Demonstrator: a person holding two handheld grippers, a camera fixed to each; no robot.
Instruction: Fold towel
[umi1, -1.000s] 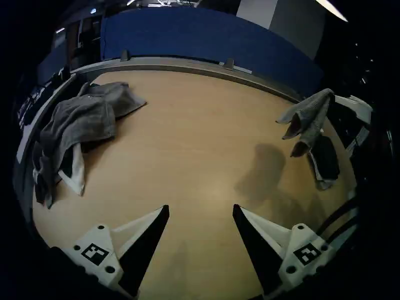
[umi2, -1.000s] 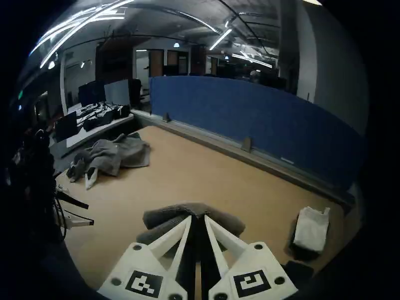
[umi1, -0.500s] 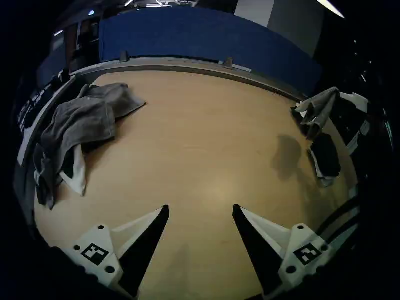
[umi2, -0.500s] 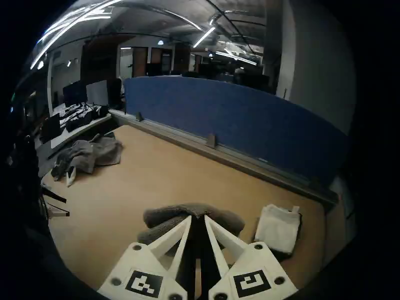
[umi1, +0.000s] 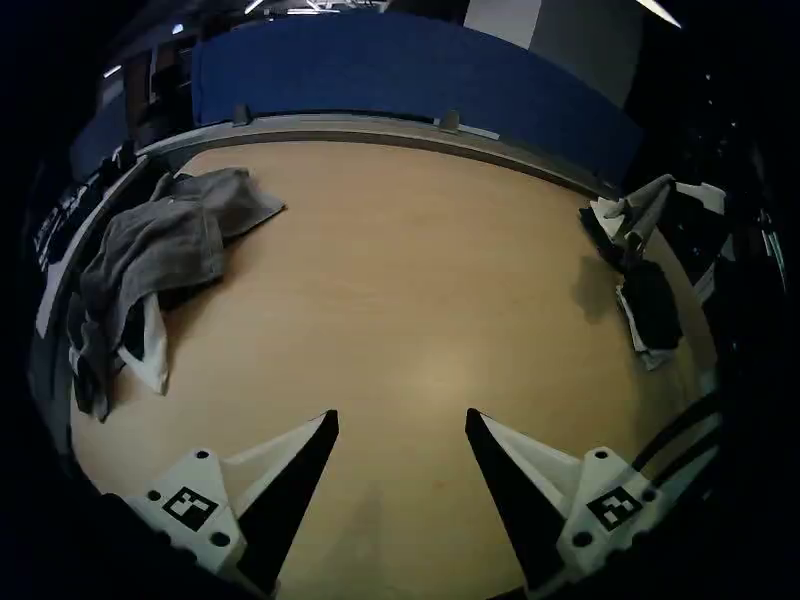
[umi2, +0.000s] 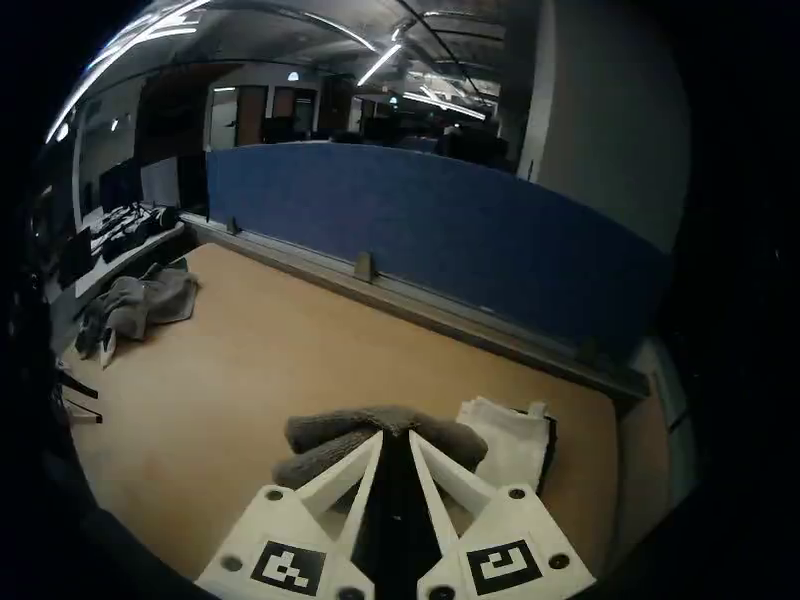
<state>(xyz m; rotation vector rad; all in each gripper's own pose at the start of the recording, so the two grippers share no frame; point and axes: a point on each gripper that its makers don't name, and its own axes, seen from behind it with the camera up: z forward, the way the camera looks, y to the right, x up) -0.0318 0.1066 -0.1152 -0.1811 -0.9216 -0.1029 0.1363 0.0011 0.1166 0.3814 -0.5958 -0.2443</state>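
My right gripper (umi2: 397, 437) is shut on a folded grey towel (umi2: 350, 428) that bulges to both sides of its fingertips, held above the wooden table (umi2: 250, 370). Just right of it lies a folded white towel (umi2: 510, 445) on something dark. In the left gripper view the held grey towel (umi1: 645, 203) hangs at the far right over that stack (umi1: 650, 310). My left gripper (umi1: 400, 425) is open low over the near table edge, nothing between its fingers. A heap of crumpled grey towels (umi1: 160, 250) lies at the far left.
A blue partition (umi2: 430, 230) on a grey rail runs along the table's far edge. The heap of towels (umi2: 135, 305) sits at the table's left end, with desks and monitors (umi2: 120, 215) beyond. Bare wood (umi1: 420, 270) spans the middle.
My right gripper has carried the grey towel rightward across the table, up to the folded white towel. The left gripper has stayed put and open.
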